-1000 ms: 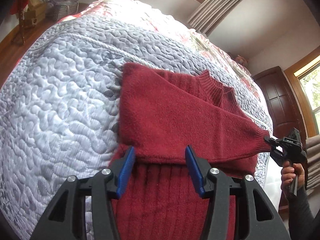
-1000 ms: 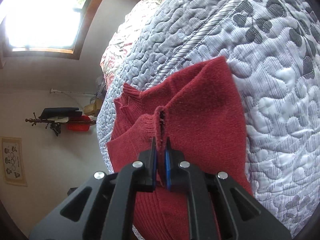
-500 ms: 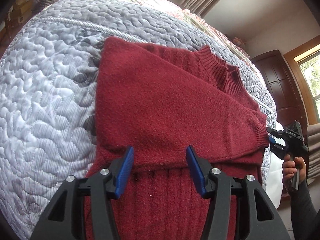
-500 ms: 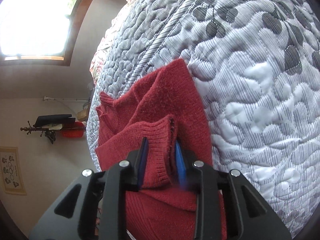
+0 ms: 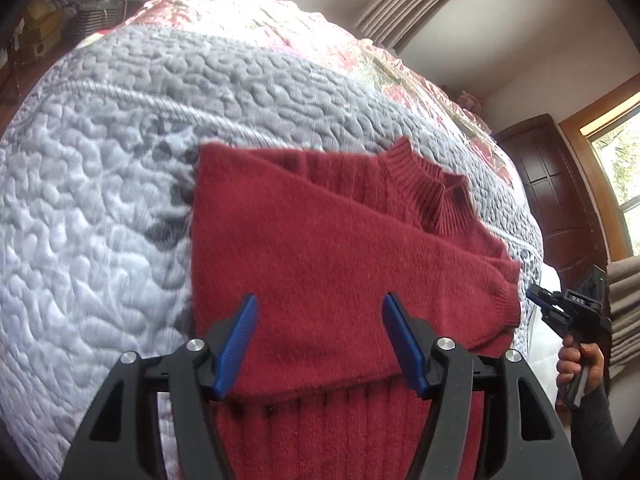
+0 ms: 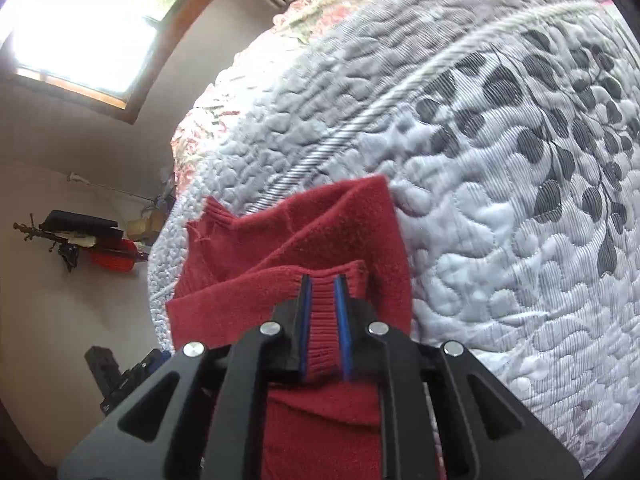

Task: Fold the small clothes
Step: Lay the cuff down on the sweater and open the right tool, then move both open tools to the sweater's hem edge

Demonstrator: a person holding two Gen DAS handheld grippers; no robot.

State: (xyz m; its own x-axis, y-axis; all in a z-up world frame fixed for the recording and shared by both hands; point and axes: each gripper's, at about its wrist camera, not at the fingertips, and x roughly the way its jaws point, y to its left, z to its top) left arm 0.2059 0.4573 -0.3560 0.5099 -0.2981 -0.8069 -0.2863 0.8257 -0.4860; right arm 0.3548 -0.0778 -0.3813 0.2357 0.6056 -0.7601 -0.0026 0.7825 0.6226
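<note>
Now that the right gripper has let go, the sleeve cuff lies loose between its blue fingers, which stand a little apart with the ribbed knit showing in the gap; a second ago those fingers were pinched tight on that cuff and holding it up. Seen from the left wrist view, the same gripper hangs just off the right edge of the bed, clear of the cuff, gripped by a hand in a dark sleeve.

The red sweater lies on the grey quilted bedspread, collar toward the far side, with the sleeve folded flat across the chest from left to right. The left gripper hovers over the near part of the sweater, its fingers wide apart and holding nothing.

I would judge the sleeve fold finished and released. What seems left is to bring the ribbed lower body up over the folded top, which would need a fresh grip near the hem, a part hidden below both views.
</note>
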